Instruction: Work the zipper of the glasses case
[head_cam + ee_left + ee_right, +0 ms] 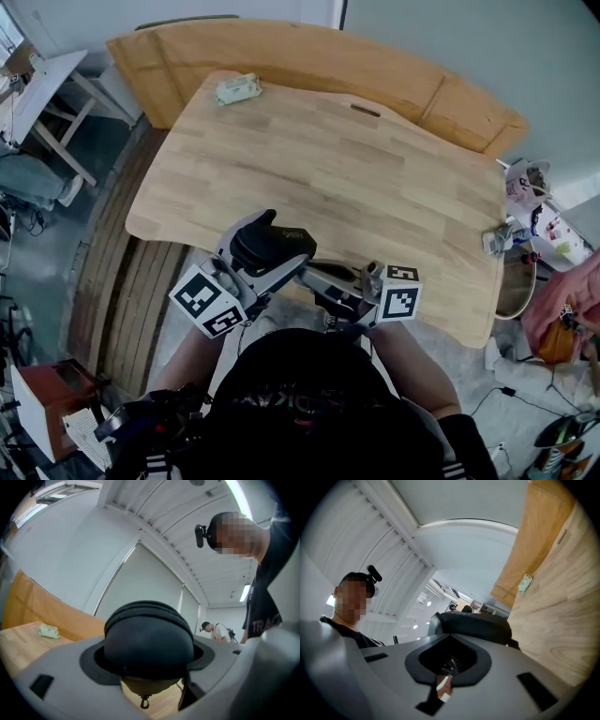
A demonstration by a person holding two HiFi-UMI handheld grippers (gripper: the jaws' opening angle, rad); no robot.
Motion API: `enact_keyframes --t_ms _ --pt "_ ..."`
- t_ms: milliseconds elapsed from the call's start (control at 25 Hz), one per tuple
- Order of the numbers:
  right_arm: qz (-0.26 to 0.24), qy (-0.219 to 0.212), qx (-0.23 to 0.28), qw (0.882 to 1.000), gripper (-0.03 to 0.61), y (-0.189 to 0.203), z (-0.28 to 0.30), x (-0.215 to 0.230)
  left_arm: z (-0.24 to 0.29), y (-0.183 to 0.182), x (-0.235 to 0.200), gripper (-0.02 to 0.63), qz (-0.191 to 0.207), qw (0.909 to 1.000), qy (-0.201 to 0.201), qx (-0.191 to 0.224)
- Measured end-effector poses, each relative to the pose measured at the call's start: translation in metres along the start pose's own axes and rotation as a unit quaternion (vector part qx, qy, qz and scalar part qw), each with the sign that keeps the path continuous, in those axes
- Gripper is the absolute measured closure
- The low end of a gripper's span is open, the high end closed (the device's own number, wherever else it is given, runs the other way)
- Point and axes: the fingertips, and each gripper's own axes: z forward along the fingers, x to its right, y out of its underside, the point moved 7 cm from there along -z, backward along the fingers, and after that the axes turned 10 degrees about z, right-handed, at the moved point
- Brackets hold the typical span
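Two hazards: left gripper (255, 262) clamps the black domed hard-shell glasses case (149, 644) at the pale wooden table (375, 169)'s near edge; right gripper (450, 667) sits closed beside it, on nothing discernible. A tug on the zipper (145, 605) may twist the case loose.

Light wooden table (375, 187), top with rounded corners and a curved near edge. Lying on it: one small pale packet (237, 89) near the far left corner, well apart from anything else. A dark narrow slot (366, 111) is set in the top near the far edge. A small grey fitting (495, 240) sits at the right edge. The rest of the top shows bare wood.
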Motion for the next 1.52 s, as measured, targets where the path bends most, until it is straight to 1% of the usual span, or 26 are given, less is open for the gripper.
enact_keyframes --t_ms 160,320,480,600,760,920,1040,1120,1200,1320,1360,1400,1480,1520 --pt "0.034 -0.036 0.017 0.999 0.561 -0.007 -0.004 -0.006 -0.001 -0.008 0.004 0.256 0.019 0.9988 0.045 0.008" --pt "0.041 -0.053 0.023 0.998 0.561 -0.016 -0.007 -0.013 -0.004 -0.010 0.008 0.256 0.044 0.9968 0.067 0.001" --pt "0.052 -0.074 0.031 0.995 0.561 -0.023 -0.008 -0.020 -0.010 -0.011 0.013 0.252 0.056 0.9948 0.085 0.006" --pt "0.076 -0.087 0.041 0.992 0.561 -0.025 -0.009 -0.020 -0.019 -0.012 0.015 0.252 0.066 0.9941 0.084 0.018" --pt "0.109 -0.114 0.046 0.986 0.561 -0.026 -0.010 -0.022 -0.025 -0.012 0.017 0.252 0.097 0.9922 0.073 0.027" --pt "0.130 -0.149 0.044 0.979 0.561 -0.029 -0.008 -0.029 -0.026 -0.011 0.016 0.252 0.102 0.9933 0.049 0.021" --pt "0.139 -0.156 0.029 0.977 0.561 -0.029 -0.004 -0.034 -0.024 -0.013 0.018 0.252 0.124 0.9912 0.043 0.018" --pt "0.144 -0.155 0.023 0.977 0.561 -0.029 -0.003 -0.034 -0.022 -0.017 0.022 0.252 0.139 0.9889 0.050 0.018" --pt "0.140 -0.142 0.018 0.980 0.561 -0.030 -0.002 -0.032 -0.020 -0.020 0.026 0.252 0.148 0.9869 0.060 0.018" --pt "0.115 -0.094 0.003 0.989 0.561 -0.029 -0.002 -0.027 -0.017 -0.024 0.032 0.254 0.146 0.9863 0.073 0.024" --pt "0.105 -0.077 -0.001 0.991 0.561 -0.029 -0.001 -0.025 -0.016 -0.026 0.033 0.279 0.144 0.9863 0.075 0.026" --pt "0.095 -0.062 -0.003 0.994 0.561 -0.029 -0.001 -0.025 -0.015 -0.027 0.033 0.323 0.146 0.9862 0.075 0.026" --pt "0.075 -0.037 -0.006 0.996 0.561 -0.030 -0.002 -0.025 -0.014 -0.026 0.034 0.325 0.161 0.9844 0.071 0.012" --pt "0.064 -0.025 -0.008 0.998 0.561 -0.030 -0.003 -0.025 -0.014 -0.023 0.035 0.325 0.179 0.9811 0.073 -0.005"
